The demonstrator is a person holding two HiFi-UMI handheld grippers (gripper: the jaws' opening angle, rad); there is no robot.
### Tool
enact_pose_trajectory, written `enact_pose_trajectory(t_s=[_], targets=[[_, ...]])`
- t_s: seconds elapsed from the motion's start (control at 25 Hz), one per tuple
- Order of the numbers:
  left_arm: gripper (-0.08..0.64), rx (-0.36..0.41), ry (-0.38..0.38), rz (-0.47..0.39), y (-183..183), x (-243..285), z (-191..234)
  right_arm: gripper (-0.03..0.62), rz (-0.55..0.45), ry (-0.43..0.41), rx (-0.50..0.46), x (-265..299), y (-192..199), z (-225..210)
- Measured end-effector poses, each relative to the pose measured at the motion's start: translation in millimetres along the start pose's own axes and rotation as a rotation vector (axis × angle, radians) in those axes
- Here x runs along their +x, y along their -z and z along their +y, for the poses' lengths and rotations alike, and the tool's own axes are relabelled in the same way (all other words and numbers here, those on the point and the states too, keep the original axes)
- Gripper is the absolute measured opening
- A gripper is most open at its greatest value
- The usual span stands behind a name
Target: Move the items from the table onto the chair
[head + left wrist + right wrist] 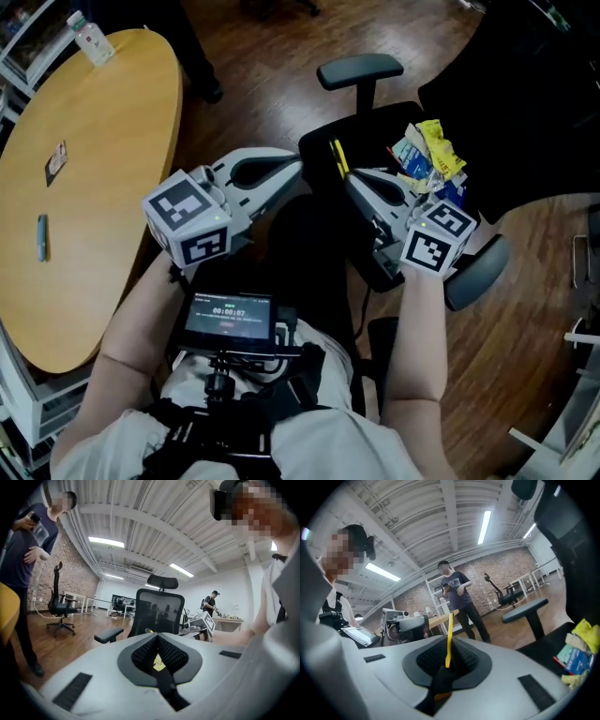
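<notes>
Between the fingers (pixel 425 658) of the right gripper (pixel 448 652), a yellow stick (pixel 449 630), upright.

The right claw (pixel 446 662) pinches a thin yellow stick (pixel 449 634) (upright); crumpled packets (pixel 577 652) lie on the black chair seat (pixel 540 651).

Grey shells on left gripper (pixel 296 171), right gripper (pixel 349 180); black-white marker cubes (pixel 187 221); white shirt (pixel 328 446).

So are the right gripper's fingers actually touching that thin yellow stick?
Touching. The right gripper view shows its fingers closed on the yellow stick, which stands up between them.
</notes>
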State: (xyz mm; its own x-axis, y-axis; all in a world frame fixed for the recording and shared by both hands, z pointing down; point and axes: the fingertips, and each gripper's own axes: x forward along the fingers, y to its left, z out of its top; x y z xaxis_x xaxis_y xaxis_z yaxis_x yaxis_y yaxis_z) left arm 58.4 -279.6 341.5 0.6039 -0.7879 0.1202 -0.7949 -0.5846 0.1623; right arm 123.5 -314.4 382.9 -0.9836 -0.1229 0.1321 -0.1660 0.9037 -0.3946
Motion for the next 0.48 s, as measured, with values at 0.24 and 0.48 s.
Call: enact_pose_trajectory(t_s=[0.24, 0.48], targets=[[0.017, -0.037, 0.113, 0.049, 52, 52, -5, 0.014, -0.005, 0.16, 0.122, -39, 49, -54], [0.017, -0.063, 0.116, 0.13, 99, 70, -9, 0.014, -0.038, 0.271, 0.2, -51, 88, -105]])
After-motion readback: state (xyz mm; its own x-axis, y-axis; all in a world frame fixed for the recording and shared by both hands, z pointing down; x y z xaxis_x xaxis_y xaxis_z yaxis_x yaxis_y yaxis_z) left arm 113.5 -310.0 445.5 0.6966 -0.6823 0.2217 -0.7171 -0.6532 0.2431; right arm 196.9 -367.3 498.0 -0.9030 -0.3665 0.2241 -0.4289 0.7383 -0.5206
